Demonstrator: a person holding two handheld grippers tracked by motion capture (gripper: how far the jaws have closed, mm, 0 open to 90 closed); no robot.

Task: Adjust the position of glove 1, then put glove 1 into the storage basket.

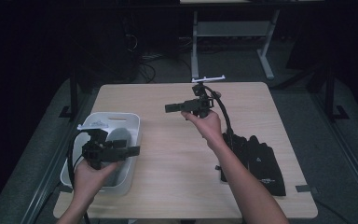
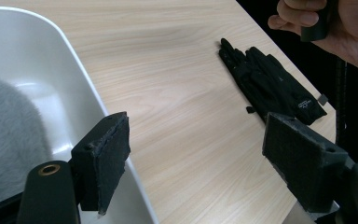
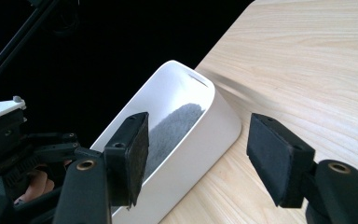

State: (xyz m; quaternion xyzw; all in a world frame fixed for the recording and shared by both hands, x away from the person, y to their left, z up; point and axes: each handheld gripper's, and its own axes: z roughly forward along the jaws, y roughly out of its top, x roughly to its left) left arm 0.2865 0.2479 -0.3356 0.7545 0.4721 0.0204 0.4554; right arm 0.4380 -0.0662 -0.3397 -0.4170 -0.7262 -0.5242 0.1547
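Note:
A white plastic bin point(image 1: 131, 122) stands at the table's left front, with a grey fuzzy cloth point(image 1: 117, 137) lying in it. My left gripper point(image 1: 134, 150) hovers over the bin's right rim, pointing right, jaws open and empty. In the left gripper view its gripper point(image 2: 200, 158) frames bare table beside the bin wall point(image 2: 81, 70) and the cloth point(image 2: 4, 135). A pair of black gloves point(image 1: 257, 161) lies at the table's right. My right gripper point(image 1: 168, 108) is held above the table's middle back, pointing left, open and empty. The right gripper view looks past its gripper point(image 3: 205, 156) at the bin point(image 3: 214, 126) and cloth point(image 3: 175, 126).
The light wood table point(image 1: 168, 186) has bare room between bin and gloves point(image 2: 270, 86). A cable trails from the right gripper across the gloves. Dark floor, a desk frame point(image 1: 233, 32) and stands lie beyond the back edge. The other hand point(image 2: 340, 23) shows at top right.

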